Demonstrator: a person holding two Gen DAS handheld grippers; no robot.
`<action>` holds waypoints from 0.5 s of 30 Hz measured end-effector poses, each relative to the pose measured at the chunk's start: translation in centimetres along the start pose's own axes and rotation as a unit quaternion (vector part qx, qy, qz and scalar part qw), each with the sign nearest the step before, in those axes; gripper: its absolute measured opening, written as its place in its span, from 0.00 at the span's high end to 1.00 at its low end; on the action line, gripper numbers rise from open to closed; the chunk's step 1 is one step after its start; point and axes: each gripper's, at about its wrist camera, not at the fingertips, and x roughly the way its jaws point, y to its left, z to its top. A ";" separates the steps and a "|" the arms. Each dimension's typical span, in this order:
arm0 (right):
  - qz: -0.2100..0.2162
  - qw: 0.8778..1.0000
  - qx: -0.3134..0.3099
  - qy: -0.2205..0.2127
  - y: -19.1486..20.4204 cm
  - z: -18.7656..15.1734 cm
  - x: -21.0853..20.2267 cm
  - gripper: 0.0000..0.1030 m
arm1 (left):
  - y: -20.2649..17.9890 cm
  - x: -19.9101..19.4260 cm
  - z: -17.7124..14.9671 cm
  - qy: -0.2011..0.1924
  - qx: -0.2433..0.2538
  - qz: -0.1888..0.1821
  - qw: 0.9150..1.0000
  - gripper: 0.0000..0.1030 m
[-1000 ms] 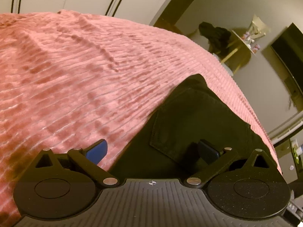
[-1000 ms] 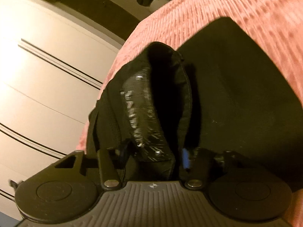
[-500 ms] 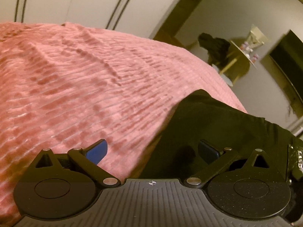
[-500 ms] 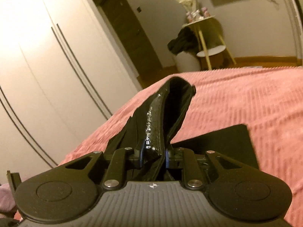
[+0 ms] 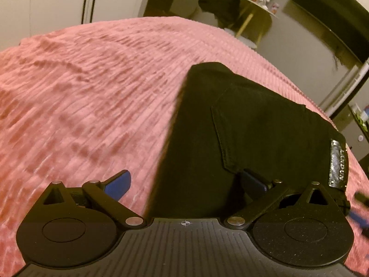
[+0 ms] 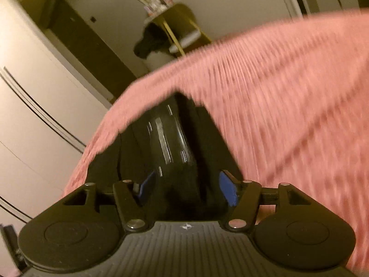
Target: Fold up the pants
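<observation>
Black pants (image 5: 249,124) lie folded on a pink ribbed bedspread (image 5: 92,87), back pocket and a shiny waistband label (image 5: 337,164) facing up. My left gripper (image 5: 184,182) is open and hovers over the near left edge of the pants, its right finger over the fabric, its left finger over the bedspread. In the right wrist view, blurred by motion, my right gripper (image 6: 188,185) is open with the black waistband (image 6: 170,143) lying between the fingers, not pinched.
White wardrobe doors (image 6: 34,106) stand at the left. A small gold side table (image 5: 256,11) with a dark garment draped by it stands beyond the bed. A dark screen (image 5: 329,16) hangs on the far wall.
My right gripper has opened and let go of the waistband it was holding up. The pants now lie flat with the pocket up. My left gripper stayed open and shifted slightly.
</observation>
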 end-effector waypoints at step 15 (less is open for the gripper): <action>-0.014 0.998 0.061 0.023 -0.9 -0.5 0.0 0.40 | -0.2 -1.0 0.0 0.001 0.006 0.026 1.000 0.00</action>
